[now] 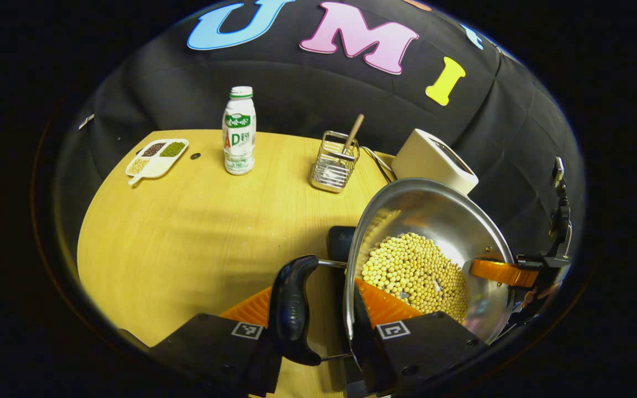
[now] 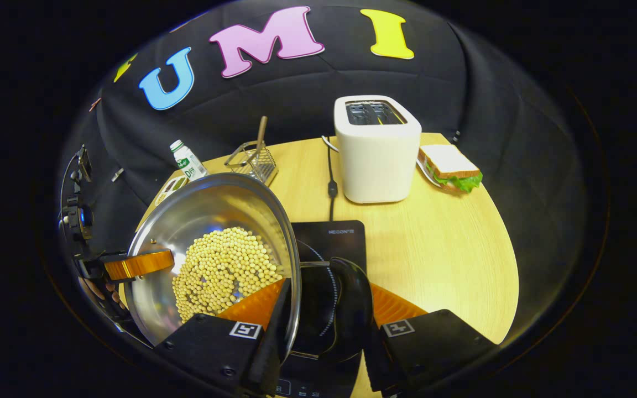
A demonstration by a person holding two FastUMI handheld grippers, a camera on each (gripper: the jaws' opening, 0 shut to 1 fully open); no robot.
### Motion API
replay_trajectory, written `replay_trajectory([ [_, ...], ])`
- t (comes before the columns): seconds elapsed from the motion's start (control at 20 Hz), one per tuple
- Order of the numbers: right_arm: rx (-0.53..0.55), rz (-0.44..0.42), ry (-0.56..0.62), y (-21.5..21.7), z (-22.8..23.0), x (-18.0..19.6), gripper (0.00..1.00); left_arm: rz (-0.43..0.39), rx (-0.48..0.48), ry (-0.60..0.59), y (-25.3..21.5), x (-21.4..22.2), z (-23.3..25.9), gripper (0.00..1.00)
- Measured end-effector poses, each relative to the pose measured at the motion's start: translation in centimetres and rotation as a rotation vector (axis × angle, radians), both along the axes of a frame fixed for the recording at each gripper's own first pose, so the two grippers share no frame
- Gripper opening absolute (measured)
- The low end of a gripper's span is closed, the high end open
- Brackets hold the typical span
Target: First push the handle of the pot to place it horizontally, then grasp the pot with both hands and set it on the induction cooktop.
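Observation:
A steel pot [image 1: 434,210] [image 2: 213,204] holding yellow soybeans [image 1: 415,273] [image 2: 224,271] hangs tilted between both grippers, above the black induction cooktop [image 2: 338,237] [image 1: 339,239]. My left gripper [image 1: 316,293] is shut on the pot's side: one finger lies inside the wall, the other outside the black handle [image 1: 293,309]. My right gripper [image 2: 327,287] clamps the opposite side the same way, around the other black handle [image 2: 354,298]. Each gripper also appears across the pot from the other, the right gripper [image 1: 509,273] and the left gripper [image 2: 136,264]. Most of the cooktop lies hidden under the pot.
On the wooden table [image 1: 186,232] stand a white toaster [image 2: 376,149] with its cord [image 2: 330,182], a sandwich [image 2: 451,168], a wire holder with a wooden stick [image 1: 335,163], a milk bottle [image 1: 239,132] and a divided dish of beans [image 1: 157,157].

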State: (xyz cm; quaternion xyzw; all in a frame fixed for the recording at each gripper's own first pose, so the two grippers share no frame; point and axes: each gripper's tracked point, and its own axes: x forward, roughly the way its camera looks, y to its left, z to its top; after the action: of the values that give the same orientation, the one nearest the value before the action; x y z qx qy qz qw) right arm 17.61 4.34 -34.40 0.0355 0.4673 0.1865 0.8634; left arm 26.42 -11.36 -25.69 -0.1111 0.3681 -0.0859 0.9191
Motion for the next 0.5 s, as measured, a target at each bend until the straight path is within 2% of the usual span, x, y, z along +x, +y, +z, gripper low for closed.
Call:
replay_trajectory([
  [0.5,-0.027,0.002,0.028,-1.8,-2.8,1.4,0.64,-0.012,-0.009,0.016,-2.3,1.6,-2.7,0.60],
])
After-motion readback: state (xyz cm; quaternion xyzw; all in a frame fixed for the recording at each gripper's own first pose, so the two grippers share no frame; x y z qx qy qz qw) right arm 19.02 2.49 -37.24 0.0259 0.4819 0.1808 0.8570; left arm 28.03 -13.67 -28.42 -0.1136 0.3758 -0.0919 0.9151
